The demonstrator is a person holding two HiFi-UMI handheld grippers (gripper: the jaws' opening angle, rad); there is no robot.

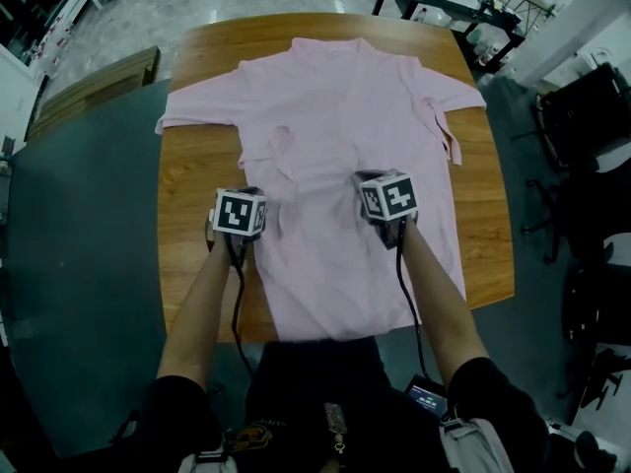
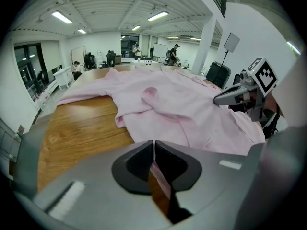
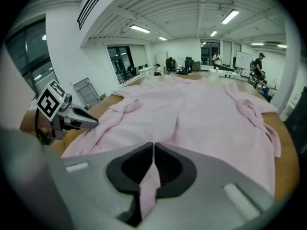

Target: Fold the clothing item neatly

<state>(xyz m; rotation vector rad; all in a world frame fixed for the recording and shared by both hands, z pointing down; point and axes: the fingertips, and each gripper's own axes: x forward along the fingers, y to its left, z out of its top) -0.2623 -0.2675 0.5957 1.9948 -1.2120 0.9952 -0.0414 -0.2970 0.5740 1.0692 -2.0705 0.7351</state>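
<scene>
1. your left gripper (image 2: 154, 148) has its jaws pressed together on the pink shirt (image 1: 345, 116), and a thin strip of the cloth is pinched between the pads.
2. your right gripper (image 3: 153, 151) matches it: the jaws are clamped on a pinch of the same shirt, and the fabric hangs down through them.
3. the shirt lies spread on the wooden table (image 1: 192, 170) and stretches away ahead of both grippers. its hem (image 1: 325, 331) is behind them, over the near edge.
4. the left gripper grips at the shirt's side edge, with bare wood just to its left and a rumpled fold ahead.
5. the right gripper grips further in, with cloth on both sides of it.
6. the two grippers sit side by side, apart, and both tilt downward.
</scene>
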